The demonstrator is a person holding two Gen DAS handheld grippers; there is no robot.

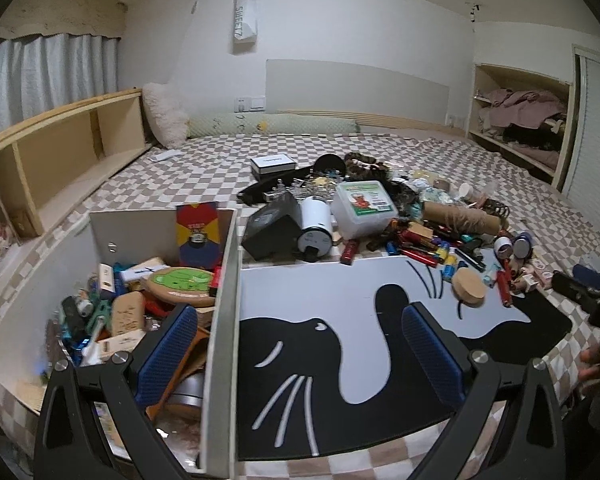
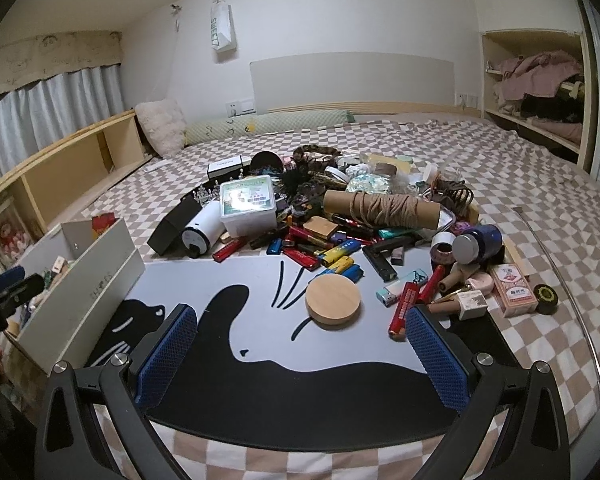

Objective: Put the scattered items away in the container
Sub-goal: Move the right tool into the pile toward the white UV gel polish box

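Note:
A white open box (image 1: pixel 220 320) stands at the left of a grey and black cat mat (image 1: pixel 340 312) and holds several small items; it also shows in the right wrist view (image 2: pixel 100 276). My left gripper (image 1: pixel 300 320) is open and empty, its left finger over the box and its right over the mat. My right gripper (image 2: pixel 300 320) is open and empty above the mat, just short of a round wooden lid (image 2: pixel 333 298). Scattered lighters (image 2: pixel 336 254), a twine roll (image 2: pixel 384 208) and a clear plastic tub (image 2: pixel 249 202) lie beyond.
The checkered bed cover (image 2: pixel 520 184) spreads around the pile. A wooden shelf (image 1: pixel 60 152) runs along the left, and an open closet (image 1: pixel 520 120) stands at the far right. Pillows (image 2: pixel 160 126) lie at the headboard. A pink card box (image 2: pixel 514 290) sits at the mat's right.

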